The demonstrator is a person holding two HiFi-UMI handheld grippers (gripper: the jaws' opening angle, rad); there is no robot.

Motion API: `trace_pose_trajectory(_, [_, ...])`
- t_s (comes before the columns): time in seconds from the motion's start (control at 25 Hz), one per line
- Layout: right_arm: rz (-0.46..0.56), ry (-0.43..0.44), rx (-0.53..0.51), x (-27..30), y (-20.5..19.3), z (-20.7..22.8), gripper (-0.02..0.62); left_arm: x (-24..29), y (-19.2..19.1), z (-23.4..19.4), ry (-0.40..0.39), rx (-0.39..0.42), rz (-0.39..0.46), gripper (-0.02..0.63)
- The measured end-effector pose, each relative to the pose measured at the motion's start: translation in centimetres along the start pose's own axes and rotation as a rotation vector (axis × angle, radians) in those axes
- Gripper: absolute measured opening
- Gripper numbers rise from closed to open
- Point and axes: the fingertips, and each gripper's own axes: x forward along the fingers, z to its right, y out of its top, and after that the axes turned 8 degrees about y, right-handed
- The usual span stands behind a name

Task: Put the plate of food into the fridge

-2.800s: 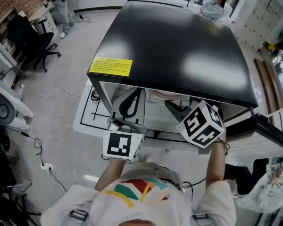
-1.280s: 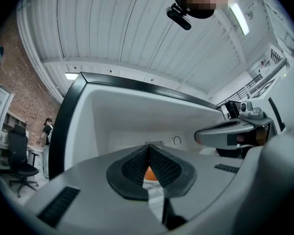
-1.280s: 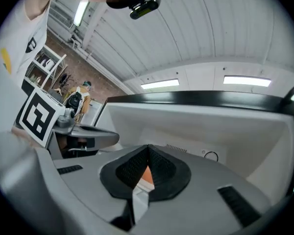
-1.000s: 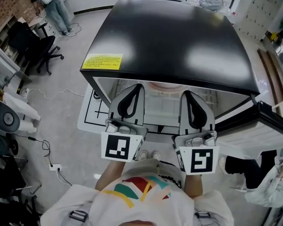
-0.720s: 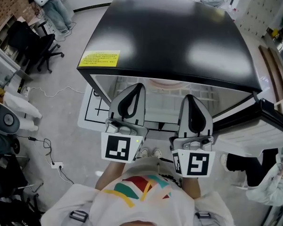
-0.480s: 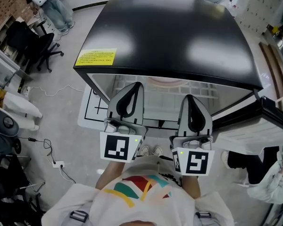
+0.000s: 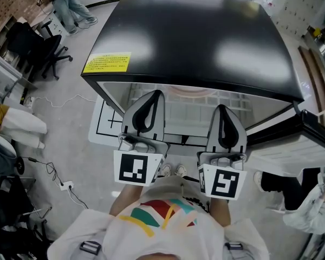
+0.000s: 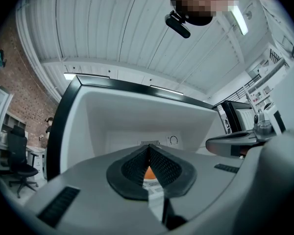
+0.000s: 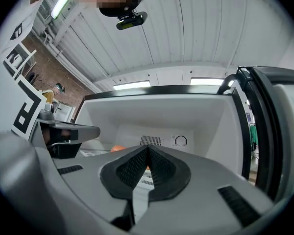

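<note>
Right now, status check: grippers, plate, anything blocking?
Left gripper shut, empty; right gripper shut, empty. Plate of food inside fridge, on the shelf. Door open, nothing blocking the opening.

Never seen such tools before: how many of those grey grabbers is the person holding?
2. The left gripper and the right gripper sit side by side, both shut, pointing into the open fridge. None appears hidden.

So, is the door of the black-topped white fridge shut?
No, the right gripper view shows its door swung open, the fridge interior exposed.
</note>
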Motion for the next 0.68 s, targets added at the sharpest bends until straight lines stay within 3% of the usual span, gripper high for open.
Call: trace_pose_trajectory(0.68, [-0.009, 0.003, -0.028, -0.1, 0.3, 0.1, 0.002, -0.1, 1.1, 0.2, -0.004, -0.005, 0.029, 0.006])
